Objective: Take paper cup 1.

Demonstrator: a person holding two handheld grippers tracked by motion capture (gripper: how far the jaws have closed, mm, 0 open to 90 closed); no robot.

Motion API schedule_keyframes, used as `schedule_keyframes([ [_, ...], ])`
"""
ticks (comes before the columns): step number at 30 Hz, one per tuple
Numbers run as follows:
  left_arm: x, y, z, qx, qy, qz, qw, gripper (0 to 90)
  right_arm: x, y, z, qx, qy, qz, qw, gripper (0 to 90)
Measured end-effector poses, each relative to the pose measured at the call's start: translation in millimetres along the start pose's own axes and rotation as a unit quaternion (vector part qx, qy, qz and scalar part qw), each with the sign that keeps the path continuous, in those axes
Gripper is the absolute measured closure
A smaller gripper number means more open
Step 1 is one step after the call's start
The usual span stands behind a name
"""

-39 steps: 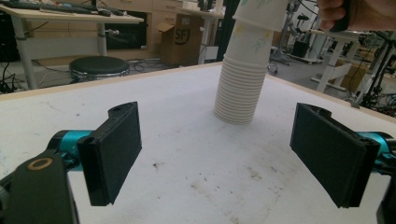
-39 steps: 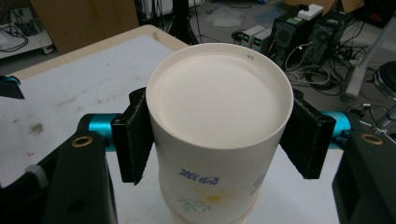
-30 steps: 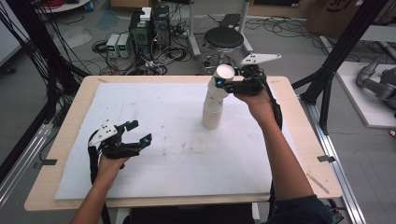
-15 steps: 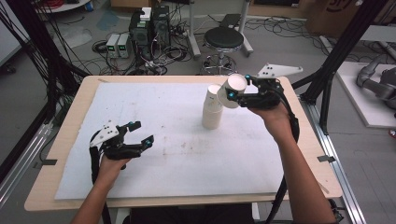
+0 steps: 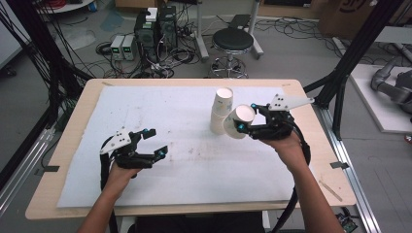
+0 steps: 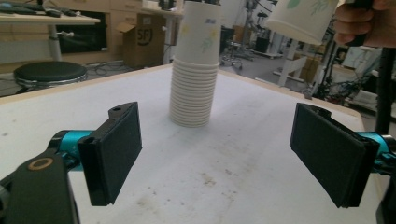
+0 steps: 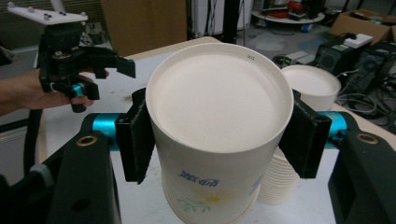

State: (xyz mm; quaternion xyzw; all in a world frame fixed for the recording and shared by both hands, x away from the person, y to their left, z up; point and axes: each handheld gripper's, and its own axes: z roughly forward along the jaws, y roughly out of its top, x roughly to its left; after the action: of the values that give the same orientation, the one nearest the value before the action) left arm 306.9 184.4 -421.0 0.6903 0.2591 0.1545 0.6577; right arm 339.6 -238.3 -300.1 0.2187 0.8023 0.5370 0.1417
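Paper cup (image 7: 219,135) is light and thin, so the right gripper (image 5: 243,127) squeezes its sides softly near the rim. Left gripper (image 5: 154,144) is open.

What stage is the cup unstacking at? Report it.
Done: one paper cup is off the stack of cups, clamped in the right gripper and held tilted beside it. Left: setting it on the white mat. The left gripper hovers open, empty.

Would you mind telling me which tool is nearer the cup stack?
Right. The right tool, holding a cup, is just beside the stack; the left tool sits far across the table.
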Motion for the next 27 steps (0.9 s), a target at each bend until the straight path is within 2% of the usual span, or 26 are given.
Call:
schedule_keyframes([
  [5,-7.4,3.9,5.6,0.003,-0.012,0.005,0.9999,16.5,14.0,-6.0,10.9,0.003,0.011,-0.007,0.9999,35.8],
  [7,-12.3,7.1,9.0,0.001,-0.026,0.007,0.9996,16.6,21.7,-8.7,18.7,0.011,0.023,-0.01,0.9996,35.8],
  [8,-12.3,7.1,9.0,0.001,-0.026,0.007,0.9996,16.7,24.0,-9.4,20.8,0.011,0.025,-0.009,0.9996,35.7],
  [10,-18.4,9.6,13.5,0.003,-0.04,0.02,0.999,16.6,27.6,-10.9,25.0,0.009,0.031,-0.011,0.9994,35.6],
  [12,-20.9,9.8,15.3,0.002,-0.044,0.023,0.9987,16.7,29.5,-11.6,26.5,0.01,0.034,-0.01,0.9993,35.6],
  [13,-24.8,10.5,18.8,0.003,-0.056,0.032,0.9979,16.6,32.2,-12.8,29.2,0.009,0.042,-0.012,0.999,35.6],
  [14,-24.8,10.5,18.8,0.003,-0.056,0.032,0.9979,16.6,32.9,-13.2,30.4,0.009,0.044,-0.015,0.9989,35.6],
  [16,-28.8,11.3,22.5,0.008,-0.059,0.036,0.9976,16.7,34.4,-13.7,31.2,0.013,0.047,-0.012,0.9987,35.6],
  [20,-34.1,13.4,29.3,0.017,-0.069,0.027,0.9971,16.4,39.5,-16.5,32.5,0.008,0.058,-0.01,0.9982,35.7],
  [27,-44.1,21.3,39.2,0.019,-0.079,0.041,0.9958,15.7,45.0,-22.6,30.2,0.008,0.059,-0.016,0.9981,35.7],
])
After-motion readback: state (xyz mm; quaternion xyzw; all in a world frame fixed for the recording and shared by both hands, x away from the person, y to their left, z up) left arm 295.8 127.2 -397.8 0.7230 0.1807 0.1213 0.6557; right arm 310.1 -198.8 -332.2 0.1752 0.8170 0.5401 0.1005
